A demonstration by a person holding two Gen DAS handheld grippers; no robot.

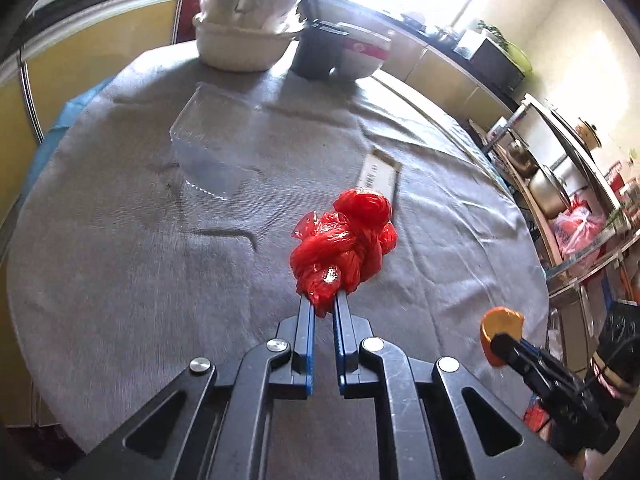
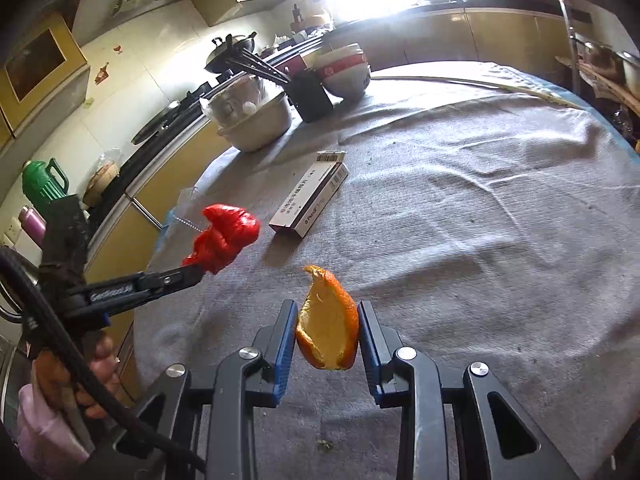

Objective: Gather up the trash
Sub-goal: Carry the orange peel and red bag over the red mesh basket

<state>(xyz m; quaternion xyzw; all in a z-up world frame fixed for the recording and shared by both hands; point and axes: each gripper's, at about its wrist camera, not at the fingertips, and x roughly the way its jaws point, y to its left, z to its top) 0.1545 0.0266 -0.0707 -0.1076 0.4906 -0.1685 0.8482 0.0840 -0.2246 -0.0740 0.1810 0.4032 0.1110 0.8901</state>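
Glare whitens the window; left hand-held gripper pinches red bag, right hand-held gripper clasps peel.

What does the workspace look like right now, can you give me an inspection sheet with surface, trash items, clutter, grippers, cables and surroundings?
Surface: round table under a wrinkled grey cloth.
Job's things: red plastic bag and orange peel, both held off the cloth; flat carton and clear plastic box lie on it.
Clutter: stacked bowls, dark holder, covered basin at the far edge.
Grippers: left gripper shut on the bag; right gripper shut on the peel.
Cables: black cable by the left hand.
Surroundings: kitchen counter, yellow cabinets, green jug, shelf with pots.
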